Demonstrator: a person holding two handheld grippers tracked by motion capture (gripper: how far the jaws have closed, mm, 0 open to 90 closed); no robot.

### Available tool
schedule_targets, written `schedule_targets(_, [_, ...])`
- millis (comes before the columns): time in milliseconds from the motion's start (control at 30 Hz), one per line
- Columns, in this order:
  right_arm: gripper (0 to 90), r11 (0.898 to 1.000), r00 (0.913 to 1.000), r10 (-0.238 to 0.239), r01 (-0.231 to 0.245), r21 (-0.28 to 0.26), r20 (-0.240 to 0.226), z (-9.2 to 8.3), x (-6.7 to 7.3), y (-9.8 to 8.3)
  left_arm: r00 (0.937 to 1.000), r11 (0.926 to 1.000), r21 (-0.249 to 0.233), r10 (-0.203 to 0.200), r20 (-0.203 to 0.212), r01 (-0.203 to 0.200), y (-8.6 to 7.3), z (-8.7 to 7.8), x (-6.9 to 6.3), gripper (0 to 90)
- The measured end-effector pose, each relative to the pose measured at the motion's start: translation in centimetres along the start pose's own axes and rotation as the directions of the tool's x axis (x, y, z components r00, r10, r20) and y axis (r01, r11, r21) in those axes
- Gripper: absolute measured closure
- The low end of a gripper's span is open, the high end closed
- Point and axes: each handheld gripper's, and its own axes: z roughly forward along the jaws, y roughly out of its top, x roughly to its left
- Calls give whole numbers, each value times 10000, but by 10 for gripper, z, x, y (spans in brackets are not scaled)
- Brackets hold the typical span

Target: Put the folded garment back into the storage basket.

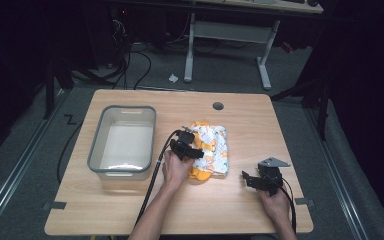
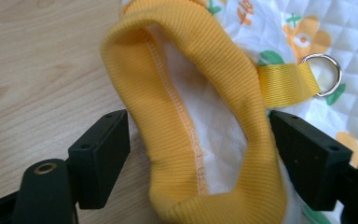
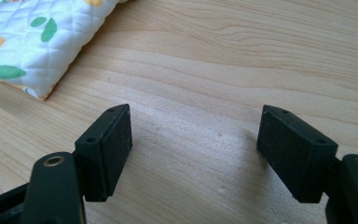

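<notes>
A folded white quilted garment [image 1: 214, 145] with orange and green print lies in the middle of the wooden table [image 1: 130, 210]. Its yellow ribbed cuff [image 2: 205, 107] forms a loop, with a yellow strap and metal ring [image 2: 324, 74] beside it. My left gripper [image 1: 189, 148] is open at the garment's left edge, and its jaws stand on either side of the cuff without squeezing it. My right gripper [image 1: 260, 181] rests open on bare wood to the right of the garment, whose corner [image 3: 32, 42] lies ahead of it to the left.
A grey plastic bin [image 1: 122, 142] stands empty on the left part of the table. A round cable hole [image 1: 218, 106] sits near the far edge. Beyond the table is a white desk frame [image 1: 230, 45] and cables on the floor.
</notes>
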Motion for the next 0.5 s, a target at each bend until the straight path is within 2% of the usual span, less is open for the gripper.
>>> schedule_targets(167, [267,10000,10000,10,-10,4,-3,0,0,0,10000,10000,-45,32,-33,-32,-2,2,-1,244])
schedule_targets(233, [267,10000,10000,2,-2,0,0,0,0,0,9994,9993,-92,352,3,-352,-2,2,-3,295])
schedule_targets(300, [267,10000,10000,8,-8,4,-3,0,0,0,9989,9989,-105,459,12,-459,-2,1,-4,323])
schedule_targets(333, [267,10000,10000,3,-3,1,1,0,0,0,9985,9984,-120,546,79,-545,-2,1,-6,384])
schedule_targets(500, [266,10000,10000,1,-1,-1,-4,0,0,0,9970,9974,-160,702,314,-697,-2,0,-9,511])
